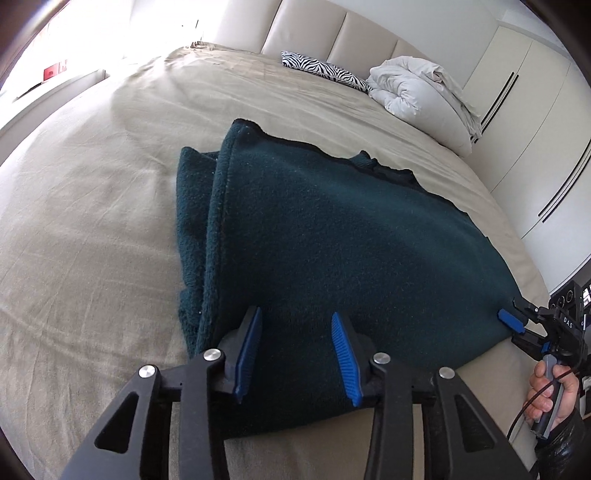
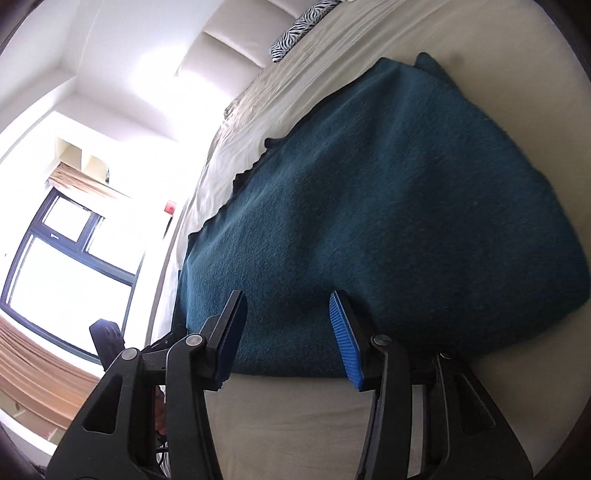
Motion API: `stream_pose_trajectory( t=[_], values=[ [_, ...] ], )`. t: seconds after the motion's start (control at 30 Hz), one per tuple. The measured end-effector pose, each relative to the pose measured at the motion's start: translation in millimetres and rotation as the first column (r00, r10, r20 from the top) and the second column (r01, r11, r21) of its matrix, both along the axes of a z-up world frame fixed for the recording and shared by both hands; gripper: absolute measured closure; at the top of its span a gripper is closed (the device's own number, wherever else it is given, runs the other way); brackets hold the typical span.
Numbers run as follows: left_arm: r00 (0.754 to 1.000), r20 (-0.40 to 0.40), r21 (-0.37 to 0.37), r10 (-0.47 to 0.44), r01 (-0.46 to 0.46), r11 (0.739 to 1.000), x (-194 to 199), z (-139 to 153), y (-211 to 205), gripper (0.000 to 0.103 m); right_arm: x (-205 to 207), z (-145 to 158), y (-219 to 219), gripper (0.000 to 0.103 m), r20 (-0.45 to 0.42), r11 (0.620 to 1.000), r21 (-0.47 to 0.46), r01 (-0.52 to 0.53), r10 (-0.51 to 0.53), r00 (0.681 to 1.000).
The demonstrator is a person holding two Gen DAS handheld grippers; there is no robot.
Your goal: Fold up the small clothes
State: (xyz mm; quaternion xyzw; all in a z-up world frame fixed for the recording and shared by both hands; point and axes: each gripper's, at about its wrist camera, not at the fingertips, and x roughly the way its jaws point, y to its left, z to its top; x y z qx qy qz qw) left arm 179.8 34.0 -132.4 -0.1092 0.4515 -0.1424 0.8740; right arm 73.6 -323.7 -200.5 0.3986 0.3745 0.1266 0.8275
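Spreading wide over the near edge of the garment, the left claw point(image 1: 295, 354) has its two blue-padded fingers point(image 1: 345, 360) well apart, with the dark teal fleece point(image 1: 332, 236) lying between and under them; nothing is pinched between the pads. The fabric's near hem runs just beneath the fingers, and to their left the fleece shows a doubled, folded edge with two layers stacked one on the other.

The right claw point(image 2: 291, 339) is likewise opened wide in its own view, fingers parted above the near edge of the same fleece point(image 2: 388, 206), gripping nothing. From the left wrist view the right claw point(image 1: 517, 325) appears at the garment's right-hand corner, its blue pad touching the cloth's edge, and the person's right hand point(image 1: 550, 391) is wrapped around its handle; from that angle it cannot be told how its jaws stand.

The fleece lies flat on the bed point(image 1: 92, 221), covered by a beige sheet, near the side closest to the cameras. Its far edge is uneven, with a small ribbed part sticking up.

Farther back on the bed, near the padded cream headboard point(image 1: 332, 33), sit a zebra-print pillow point(image 1: 325, 70) and, just beside it, a bunched white duvet point(image 1: 413, 92). White wardrobe doors point(image 1: 528, 122) stand to the right. In the right wrist view a dark-framed window point(image 2: 70, 266) glows brightly beyond the bed.
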Motion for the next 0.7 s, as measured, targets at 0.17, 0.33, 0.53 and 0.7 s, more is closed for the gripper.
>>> stream_pose_trajectory(
  t=[0.17,0.33,0.53,0.7],
  values=[
    [1.000,-0.002,0.000,0.007,-0.007,1.000,-14.5,-6.0,3.2,0.061,-31.9,5.2,-47.1,0.059,-0.012,0.986,-0.002,0.168,-0.168,0.986],
    [1.000,-0.002,-0.007,0.013,-0.013,1.000,-17.2,-7.3,5.3,0.061,-36.2,23.4,-30.9,0.055,-0.029,0.983,-0.041,0.177,-0.178,0.984],
    [1.000,-0.001,-0.014,0.008,-0.008,1.000,-15.5,-7.5,2.5,0.061,6.5,28.3,68.8,0.055,-0.044,0.997,0.009,-0.078,0.078,0.996],
    [1.000,0.006,-0.025,0.003,-0.003,1.000,-20.1,-9.6,6.9,0.061,28.8,13.1,110.2,0.055,-0.101,0.982,-0.014,-0.190,0.188,0.977]
  ],
)
